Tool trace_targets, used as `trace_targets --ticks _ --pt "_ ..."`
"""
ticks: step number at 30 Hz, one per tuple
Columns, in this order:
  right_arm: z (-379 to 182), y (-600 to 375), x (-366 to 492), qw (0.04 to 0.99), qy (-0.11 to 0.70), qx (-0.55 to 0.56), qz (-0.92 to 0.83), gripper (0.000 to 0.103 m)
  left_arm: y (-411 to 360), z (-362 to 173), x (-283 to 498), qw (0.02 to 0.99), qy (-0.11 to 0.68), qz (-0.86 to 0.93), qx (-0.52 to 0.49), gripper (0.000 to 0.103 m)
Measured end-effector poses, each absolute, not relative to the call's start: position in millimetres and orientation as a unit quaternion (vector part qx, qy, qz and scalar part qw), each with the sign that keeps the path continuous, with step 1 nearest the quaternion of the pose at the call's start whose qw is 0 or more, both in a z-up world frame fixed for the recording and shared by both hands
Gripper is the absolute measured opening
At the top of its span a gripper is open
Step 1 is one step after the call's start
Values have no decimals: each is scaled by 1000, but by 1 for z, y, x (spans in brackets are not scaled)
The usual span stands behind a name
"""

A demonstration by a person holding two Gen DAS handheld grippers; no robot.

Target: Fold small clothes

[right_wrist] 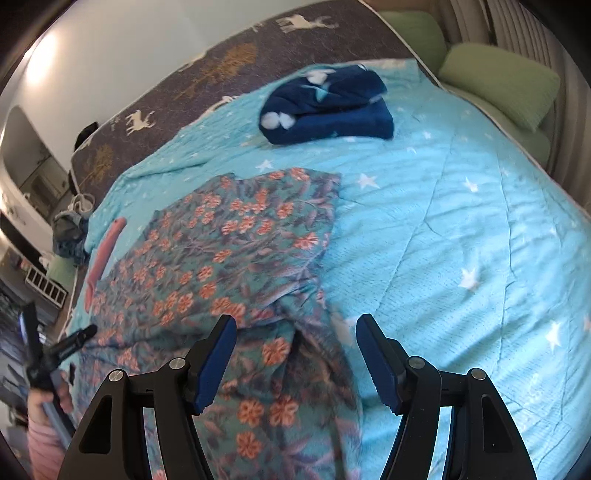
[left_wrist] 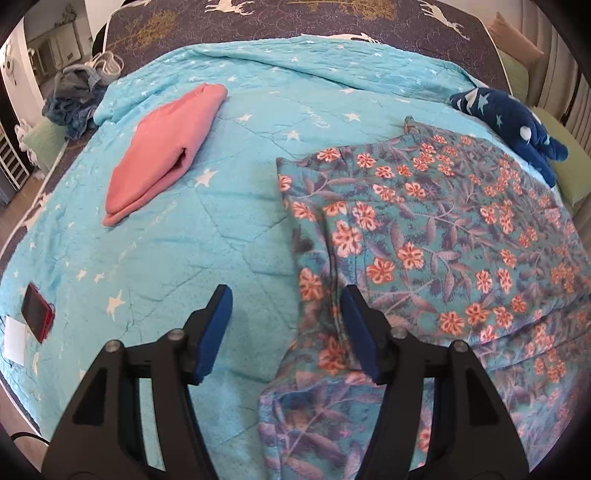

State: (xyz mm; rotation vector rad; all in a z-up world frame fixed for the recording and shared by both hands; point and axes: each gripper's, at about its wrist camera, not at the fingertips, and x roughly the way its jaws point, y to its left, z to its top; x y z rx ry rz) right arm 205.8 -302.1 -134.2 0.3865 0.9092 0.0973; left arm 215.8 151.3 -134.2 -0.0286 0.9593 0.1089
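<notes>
Here the left gripper [left_wrist: 286, 334] hangs over the near edge of the bed with its blue pads apart and nothing pinched; the left edge of the floral garment [left_wrist: 424, 236] runs up between the fingers, and whether the right-hand pad touches the cloth cannot be told. The right gripper [right_wrist: 295, 356] is likewise spread wide, with the garment's near part lying loose between and under its fingers, unclamped. The floral garment lies spread on the turquoise star blanket [left_wrist: 166, 266] toward the near edge of the bed, with folds running through its near part. At the blanket's near left edge sit a red phone [left_wrist: 36, 313] and a white card [left_wrist: 14, 341]. Further back toward the left edge rests a folded pink garment [left_wrist: 162, 151]. At the blanket's far right corner lies a folded navy garment [right_wrist: 327, 105] with pale stars. Beyond the blanket the dark deer-print bedcover [left_wrist: 295, 16] shows, with green pillows [right_wrist: 498, 79] at the far right corner.
</notes>
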Motion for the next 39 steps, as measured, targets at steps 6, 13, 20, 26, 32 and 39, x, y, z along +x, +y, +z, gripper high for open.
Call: trace_targets --ticks 6,13,20,26,32,39 --pt "-127 -322 239 869 431 221 102 74 158 -113 233 893 446 28 -47 66" --pt "-146 -355 308 835 457 284 119 76 165 -139 285 873 482 11 -68 76" --pt "-157 -338 337 837 449 276 149 6 168 -141 310 875 471 7 -108 5" --pt "-120 -325 329 881 386 239 136 5 153 -108 309 913 401 32 -70 4" --pt "-157 -341 351 865 461 188 65 13 168 -150 321 886 445 127 7 2" --pt "-142 -383 292 860 421 280 68 45 202 -117 266 905 410 78 -84 11"
